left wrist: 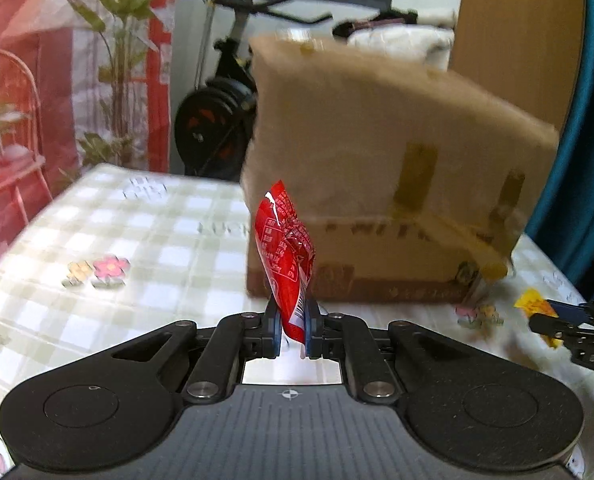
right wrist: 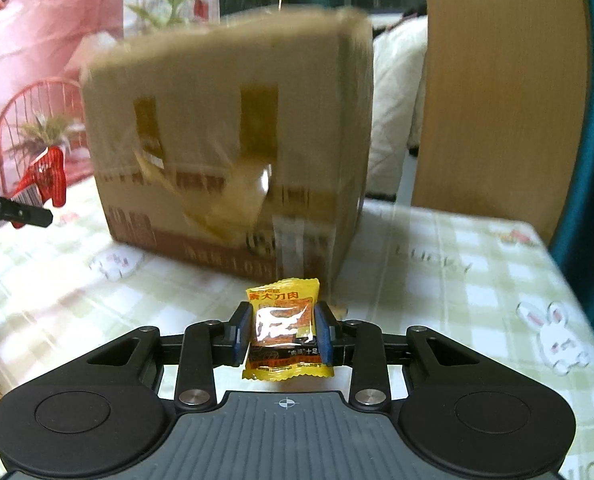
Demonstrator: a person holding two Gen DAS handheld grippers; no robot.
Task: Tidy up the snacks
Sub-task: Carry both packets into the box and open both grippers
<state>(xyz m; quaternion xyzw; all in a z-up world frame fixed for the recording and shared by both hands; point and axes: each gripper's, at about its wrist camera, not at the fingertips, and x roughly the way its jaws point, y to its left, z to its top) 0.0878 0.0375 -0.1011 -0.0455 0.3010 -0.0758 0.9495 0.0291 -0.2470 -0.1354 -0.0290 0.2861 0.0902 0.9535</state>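
Note:
My left gripper [left wrist: 293, 322] is shut on a red snack packet [left wrist: 285, 252], which stands upright between the pads above the checked tablecloth. The same red packet [right wrist: 45, 176] shows at the left edge of the right wrist view, pinched in the left gripper's fingers [right wrist: 25, 210]. My right gripper [right wrist: 284, 330] is shut on a yellow snack packet [right wrist: 284, 332], gripped by its sides with its printed face toward the camera. That yellow packet [left wrist: 535, 306] appears at the far right of the left wrist view. A taped cardboard box [left wrist: 381, 184] stands just beyond both grippers.
The cardboard box [right wrist: 233, 132] sits mid-table on a green-and-white checked cloth [left wrist: 137, 240] with rabbit and flower prints. Behind are an exercise bike [left wrist: 217, 108], a red wire chair [left wrist: 13, 128] with plants, a wooden panel [right wrist: 497, 92] and a teal curtain.

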